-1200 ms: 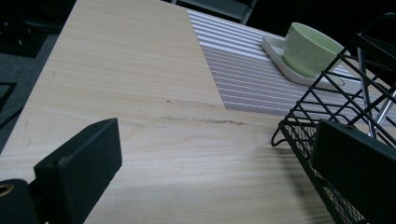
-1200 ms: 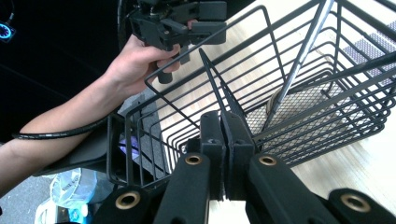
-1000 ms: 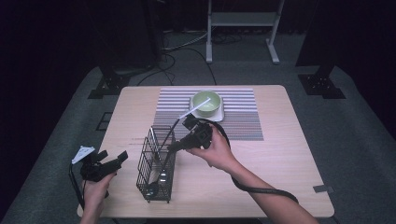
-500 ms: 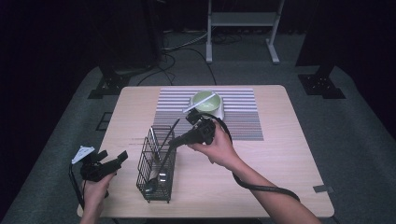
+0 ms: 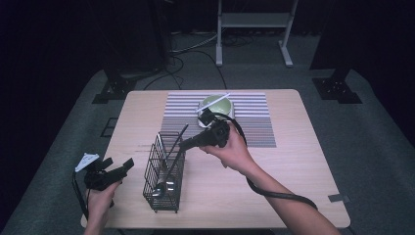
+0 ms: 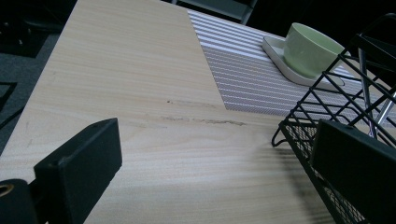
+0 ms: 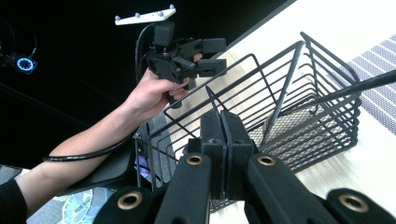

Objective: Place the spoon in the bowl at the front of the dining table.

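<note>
A black wire basket (image 5: 155, 161) stands on the wooden table (image 5: 293, 161), left of centre. Inside it are a metal spoon (image 5: 161, 187) and a black-handled utensil (image 5: 182, 131) that leans out over the rim. My right gripper (image 5: 185, 143) hovers at the basket's upper right edge and points left. Its jaws are pressed together in the right gripper view (image 7: 224, 122), above the basket (image 7: 303, 116), with nothing visible between them. My left gripper (image 5: 120, 165) is held open near the table's left edge, beside the basket, and holds nothing (image 6: 217, 182).
A pale green bowl (image 5: 215, 104) on a white square saucer (image 5: 230, 113) sits on a striped placemat (image 5: 254, 122) at the back, with a white stick across the bowl. The right gripper's cable (image 5: 274, 193) loops over the table. Stands and cables lie on the floor behind.
My right gripper has drifted slightly away from me, toward the bowl, staying shut. The left gripper and the basket have not moved.
</note>
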`<state>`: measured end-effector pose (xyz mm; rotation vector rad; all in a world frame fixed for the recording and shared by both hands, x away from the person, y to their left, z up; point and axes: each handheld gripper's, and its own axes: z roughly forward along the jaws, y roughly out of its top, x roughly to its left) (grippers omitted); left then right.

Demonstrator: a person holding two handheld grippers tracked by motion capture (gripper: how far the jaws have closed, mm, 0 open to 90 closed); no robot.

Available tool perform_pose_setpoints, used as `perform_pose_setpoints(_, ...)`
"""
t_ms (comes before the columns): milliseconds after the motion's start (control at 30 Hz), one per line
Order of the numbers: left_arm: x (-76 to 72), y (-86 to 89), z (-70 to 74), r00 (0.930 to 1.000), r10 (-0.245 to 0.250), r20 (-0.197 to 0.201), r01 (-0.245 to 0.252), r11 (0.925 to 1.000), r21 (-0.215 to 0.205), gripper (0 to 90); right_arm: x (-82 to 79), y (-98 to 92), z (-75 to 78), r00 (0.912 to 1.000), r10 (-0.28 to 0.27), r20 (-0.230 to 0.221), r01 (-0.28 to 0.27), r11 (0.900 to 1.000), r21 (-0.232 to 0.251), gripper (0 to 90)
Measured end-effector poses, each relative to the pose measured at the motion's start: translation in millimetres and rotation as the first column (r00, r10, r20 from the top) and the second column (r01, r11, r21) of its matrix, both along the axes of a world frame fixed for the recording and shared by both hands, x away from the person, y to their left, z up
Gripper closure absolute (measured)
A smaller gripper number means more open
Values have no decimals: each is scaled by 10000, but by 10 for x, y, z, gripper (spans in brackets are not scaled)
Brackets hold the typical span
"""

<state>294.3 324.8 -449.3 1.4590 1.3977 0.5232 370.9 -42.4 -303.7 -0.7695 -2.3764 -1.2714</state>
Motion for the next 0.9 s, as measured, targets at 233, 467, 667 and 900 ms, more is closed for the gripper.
perform_pose_setpoints(233,-1,-1,2,10000,31,19,-31,10000,-15,10,3,-44,81,10000,-60,56,59,9999,138,891)
perform_pose_setpoints(467,0,-7,2,10000,18,31,-18,10000,-21,10,14,-108,183,9997,-193,150,189,9994,306,891)
perform_pose_setpoints(667,-3,-10,5,10000,9,24,-9,10000,-1,10,20,-173,251,9994,-313,155,305,9985,462,891)
perform_pose_setpoints(900,-2,-15,5,10000,17,32,-17,10000,-3,10,24,-216,317,9990,-411,163,401,9977,543,891)
